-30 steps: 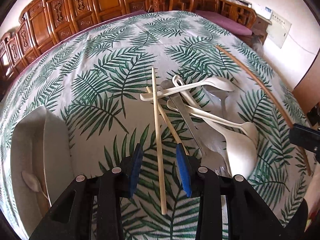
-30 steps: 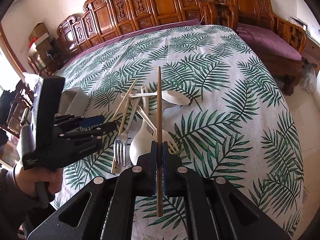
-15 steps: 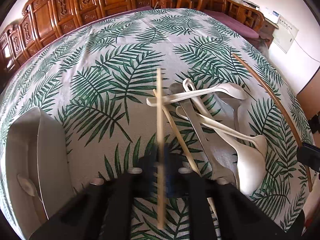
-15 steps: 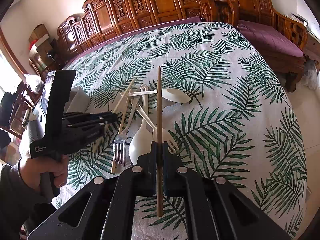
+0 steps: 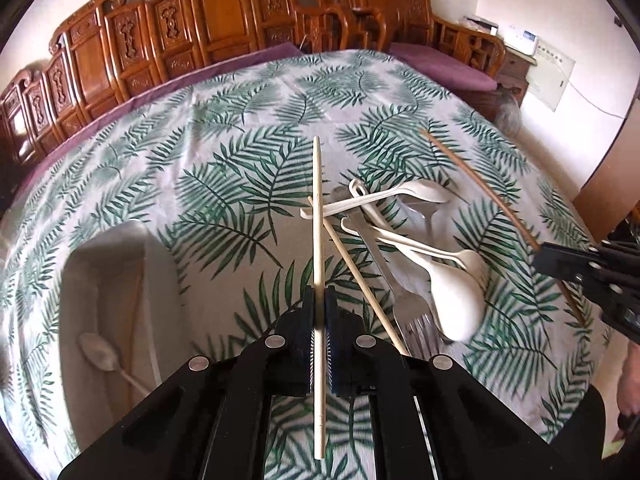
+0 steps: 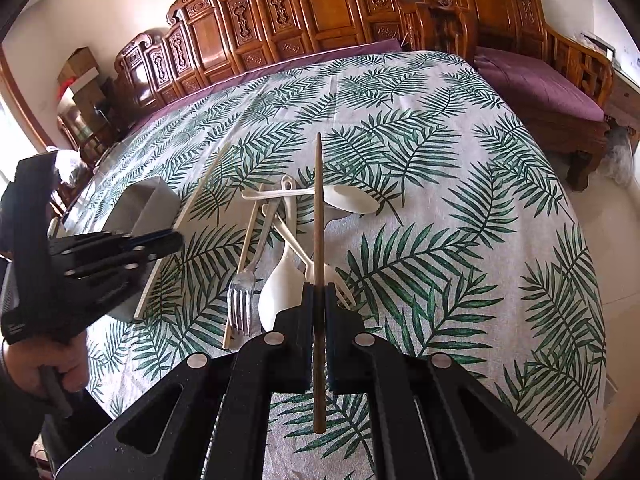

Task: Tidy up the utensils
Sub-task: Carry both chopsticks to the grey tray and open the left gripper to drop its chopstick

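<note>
My left gripper (image 5: 319, 312) is shut on a pale chopstick (image 5: 317, 208), which it holds off the cloth pointing away from me. A second pale chopstick (image 5: 360, 280) lies on the table beside a pile of white spoons (image 5: 452, 300) and a metal fork (image 5: 412, 316). My right gripper (image 6: 319, 304) is shut on a brown chopstick (image 6: 318, 200) and hovers over the same pile. In the right wrist view the left gripper (image 6: 172, 240) shows at the left, held by a hand (image 6: 48, 364).
A grey tray (image 5: 92, 248) sits at the left of the leaf-print tablecloth (image 5: 248, 120) with a spoon (image 5: 98, 354) in it. Carved wooden chairs (image 5: 224, 12) line the far side. The right gripper (image 5: 592, 276) reaches in from the right edge.
My left gripper has shut on the pale chopstick it was straddling and lifted it off the cloth. The right gripper keeps still with its brown chopstick.
</note>
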{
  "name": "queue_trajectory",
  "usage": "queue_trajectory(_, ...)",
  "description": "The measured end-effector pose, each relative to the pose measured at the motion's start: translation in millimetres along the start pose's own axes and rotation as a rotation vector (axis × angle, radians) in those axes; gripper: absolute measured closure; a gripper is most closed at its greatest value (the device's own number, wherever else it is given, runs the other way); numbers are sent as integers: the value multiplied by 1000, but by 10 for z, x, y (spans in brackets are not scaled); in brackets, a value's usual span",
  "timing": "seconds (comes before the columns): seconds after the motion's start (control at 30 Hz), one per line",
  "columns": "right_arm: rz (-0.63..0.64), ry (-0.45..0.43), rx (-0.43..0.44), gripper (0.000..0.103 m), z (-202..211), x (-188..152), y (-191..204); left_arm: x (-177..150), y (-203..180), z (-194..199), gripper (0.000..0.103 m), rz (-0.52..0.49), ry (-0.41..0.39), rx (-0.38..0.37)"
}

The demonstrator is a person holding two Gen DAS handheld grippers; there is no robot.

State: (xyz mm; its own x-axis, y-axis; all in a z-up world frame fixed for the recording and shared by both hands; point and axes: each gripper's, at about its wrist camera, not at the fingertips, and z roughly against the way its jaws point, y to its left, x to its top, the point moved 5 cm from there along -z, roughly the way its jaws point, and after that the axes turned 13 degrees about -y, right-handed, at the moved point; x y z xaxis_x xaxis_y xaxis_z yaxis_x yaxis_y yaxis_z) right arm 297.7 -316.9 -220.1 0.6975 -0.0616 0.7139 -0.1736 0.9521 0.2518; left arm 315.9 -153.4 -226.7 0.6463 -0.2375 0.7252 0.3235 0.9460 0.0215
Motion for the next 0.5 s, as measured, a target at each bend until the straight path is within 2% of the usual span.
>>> queue_trajectory(0.5,29,-22,-15,97,84,61,49,36,141,768,99,-13,-90,-30)
